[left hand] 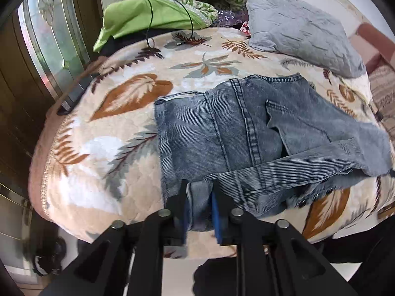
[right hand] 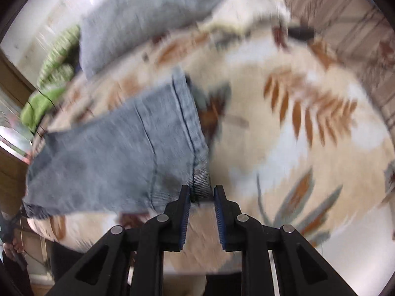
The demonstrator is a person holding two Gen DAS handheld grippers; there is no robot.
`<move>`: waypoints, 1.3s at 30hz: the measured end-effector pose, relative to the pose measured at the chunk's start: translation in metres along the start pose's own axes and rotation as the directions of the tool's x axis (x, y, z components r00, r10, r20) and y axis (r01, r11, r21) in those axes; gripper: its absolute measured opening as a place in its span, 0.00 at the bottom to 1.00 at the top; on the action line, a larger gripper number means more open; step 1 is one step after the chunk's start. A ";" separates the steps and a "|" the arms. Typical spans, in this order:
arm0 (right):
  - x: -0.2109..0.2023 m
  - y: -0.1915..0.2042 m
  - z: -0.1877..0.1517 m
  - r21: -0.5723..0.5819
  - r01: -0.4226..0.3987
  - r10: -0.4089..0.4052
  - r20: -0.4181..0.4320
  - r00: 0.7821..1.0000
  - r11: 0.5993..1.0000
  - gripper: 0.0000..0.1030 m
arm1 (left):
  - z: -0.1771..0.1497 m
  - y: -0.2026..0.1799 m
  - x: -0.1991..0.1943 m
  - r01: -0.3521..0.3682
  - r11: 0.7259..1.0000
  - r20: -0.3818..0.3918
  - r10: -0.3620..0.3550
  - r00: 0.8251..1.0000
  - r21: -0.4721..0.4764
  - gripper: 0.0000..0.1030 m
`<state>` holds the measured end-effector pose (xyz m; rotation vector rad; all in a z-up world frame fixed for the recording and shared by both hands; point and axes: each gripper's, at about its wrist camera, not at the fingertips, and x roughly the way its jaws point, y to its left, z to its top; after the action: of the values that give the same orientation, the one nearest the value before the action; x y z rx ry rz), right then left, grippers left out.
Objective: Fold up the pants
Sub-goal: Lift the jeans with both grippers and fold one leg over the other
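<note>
Grey-blue denim pants (left hand: pixel 222 133) lie partly folded on a bed with a leaf-patterned quilt (left hand: pixel 103 133). My left gripper (left hand: pixel 199 185) is shut on a bunched edge of the pants at the near side. In the blurred right wrist view the pants (right hand: pixel 118 153) hang lifted over the quilt (right hand: pixel 296 148). My right gripper (right hand: pixel 202 190) is shut on the pants' seamed edge, with the cloth between its fingertips.
A grey pillow (left hand: pixel 301 29) lies at the far side of the bed, also visible in the right wrist view (right hand: pixel 148 14). Green cloths (left hand: pixel 153 14) with a black cable (left hand: pixel 150 24) are piled at the back left. A wooden door (left hand: pixel 29 61) stands left of the bed.
</note>
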<state>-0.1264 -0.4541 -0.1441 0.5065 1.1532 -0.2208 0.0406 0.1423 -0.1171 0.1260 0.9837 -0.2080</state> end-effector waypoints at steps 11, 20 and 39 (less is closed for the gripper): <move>-0.053 0.006 0.039 0.000 -0.135 0.133 0.200 0.971 0.991 0.40 | 0.009 -0.022 -0.074 0.018 0.999 0.189 -0.023 0.982 0.028 0.43; -0.001 0.090 0.068 -0.008 -0.216 0.209 0.289 0.934 0.976 0.70 | 0.019 -0.122 -0.032 0.176 0.982 0.162 -0.185 0.969 0.065 0.54; 0.052 0.263 0.081 -0.421 -0.218 0.297 0.132 0.946 0.881 0.68 | 0.005 -0.074 0.002 -0.024 0.998 0.185 0.015 0.983 0.050 0.55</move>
<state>0.0713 -0.2613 -0.0962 0.2612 0.8960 0.1971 0.0291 0.0687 -0.1168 0.1610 0.7929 -0.2234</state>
